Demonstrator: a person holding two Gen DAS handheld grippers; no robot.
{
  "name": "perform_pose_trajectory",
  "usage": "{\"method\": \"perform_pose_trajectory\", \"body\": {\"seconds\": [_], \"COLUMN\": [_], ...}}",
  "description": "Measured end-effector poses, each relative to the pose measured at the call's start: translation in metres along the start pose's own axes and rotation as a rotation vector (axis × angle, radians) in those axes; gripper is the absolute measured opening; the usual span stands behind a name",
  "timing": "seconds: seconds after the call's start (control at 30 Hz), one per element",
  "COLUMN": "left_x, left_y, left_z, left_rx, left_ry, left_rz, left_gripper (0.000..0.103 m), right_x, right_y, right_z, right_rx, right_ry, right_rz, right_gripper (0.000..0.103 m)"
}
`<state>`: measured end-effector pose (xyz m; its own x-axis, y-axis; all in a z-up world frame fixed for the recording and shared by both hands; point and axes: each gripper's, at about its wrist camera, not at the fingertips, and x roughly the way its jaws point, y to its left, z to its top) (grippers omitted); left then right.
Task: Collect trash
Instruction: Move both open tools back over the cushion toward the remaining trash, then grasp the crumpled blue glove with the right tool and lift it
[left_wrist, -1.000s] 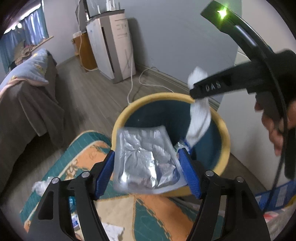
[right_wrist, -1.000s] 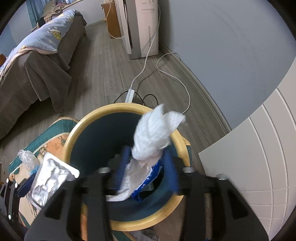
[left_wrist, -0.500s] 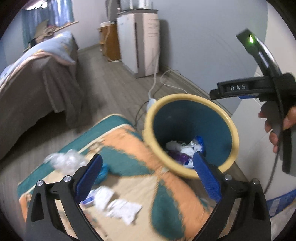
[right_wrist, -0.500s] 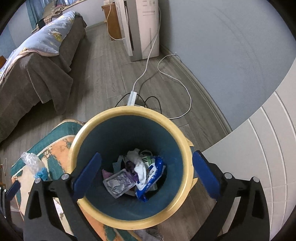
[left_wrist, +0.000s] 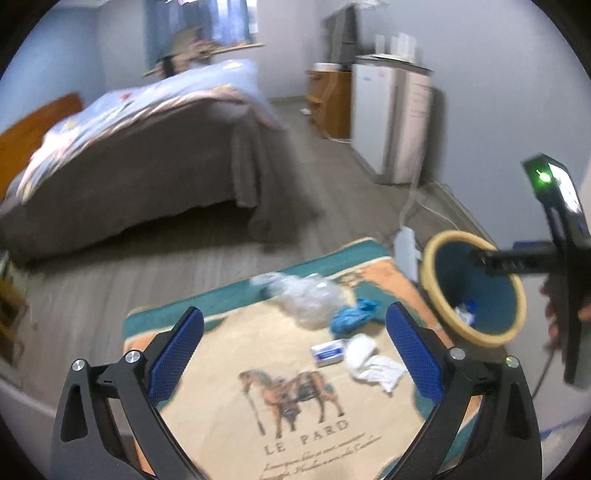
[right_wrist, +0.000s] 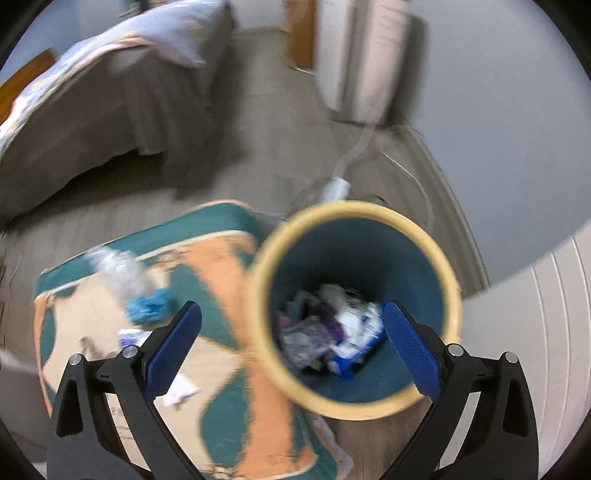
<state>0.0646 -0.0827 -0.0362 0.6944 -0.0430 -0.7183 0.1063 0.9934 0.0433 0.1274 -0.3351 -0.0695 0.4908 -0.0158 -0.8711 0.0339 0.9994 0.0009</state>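
Note:
A yellow-rimmed teal bin (right_wrist: 448, 280) holds several pieces of trash (right_wrist: 332, 332); it also shows at the right of the left wrist view (left_wrist: 432, 258). My right gripper (right_wrist: 291, 350) is open and empty above the bin's near left side. My left gripper (left_wrist: 295, 354) is open and empty above a rug (left_wrist: 221, 387). On the rug lie a clear plastic bag (left_wrist: 306, 295), a blue crumpled piece (left_wrist: 354, 314), a small blue-white packet (left_wrist: 328, 352) and white tissue (left_wrist: 369, 362).
A bed with a grey cover (left_wrist: 129, 177) stands at the left. A white appliance (left_wrist: 391, 118) and a cable with a power strip (right_wrist: 334, 188) lie by the wall behind the bin. The right tool's body (left_wrist: 561, 251) hangs over the bin.
Both grippers opened and dropped the foil pack and the tissue into the bin. The left gripper swung left over the rug; the right gripper shifted left.

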Motion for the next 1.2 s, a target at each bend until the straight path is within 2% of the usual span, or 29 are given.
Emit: {"method": "perform_pose_trajectory", "body": {"seconds": [0.13, 0.3, 0.43, 0.53, 0.6, 0.67, 0.93, 1.13, 1.2], "left_x": [0.008, 0.019, 0.031, 0.044, 0.05, 0.056, 0.072, 0.106, 0.11], "left_y": [0.03, 0.056, 0.066, 0.072, 0.075, 0.076, 0.08, 0.061, 0.059], "left_z": [-0.006, -0.009, -0.008, -0.007, -0.006, -0.004, 0.001, -0.005, -0.005], "left_rx": [-0.055, -0.054, -0.044, -0.051, -0.059, -0.041, -0.032, 0.076, 0.075], "left_ry": [0.023, 0.034, 0.055, 0.095, 0.109, 0.114, 0.046, 0.166, 0.171], "left_rz": [0.023, 0.071, 0.097, 0.121, 0.106, 0.128, 0.111, 0.084, 0.053], "left_gripper": [0.098, 0.098, 0.098, 0.098, 0.098, 0.098, 0.098, 0.098, 0.098], "right_x": [-0.008, 0.005, 0.008, 0.017, 0.028, 0.041, 0.088, 0.106, 0.114], "right_y": [0.043, 0.079, 0.106, 0.116, 0.12, 0.121, 0.116, 0.121, 0.125], "right_z": [-0.004, -0.007, -0.009, -0.007, -0.006, -0.005, -0.006, -0.005, -0.006], "right_rx": [-0.126, -0.195, -0.28, -0.26, -0.242, -0.222, -0.171, -0.145, -0.15], "right_ry": [-0.053, 0.003, -0.025, -0.016, 0.004, 0.041, 0.156, 0.2, 0.223], "right_rz": [-0.011, 0.002, 0.066, 0.128, 0.14, 0.141, 0.169, 0.22, 0.23], "right_gripper": [0.097, 0.097, 0.097, 0.097, 0.097, 0.097, 0.097, 0.096, 0.089]}}
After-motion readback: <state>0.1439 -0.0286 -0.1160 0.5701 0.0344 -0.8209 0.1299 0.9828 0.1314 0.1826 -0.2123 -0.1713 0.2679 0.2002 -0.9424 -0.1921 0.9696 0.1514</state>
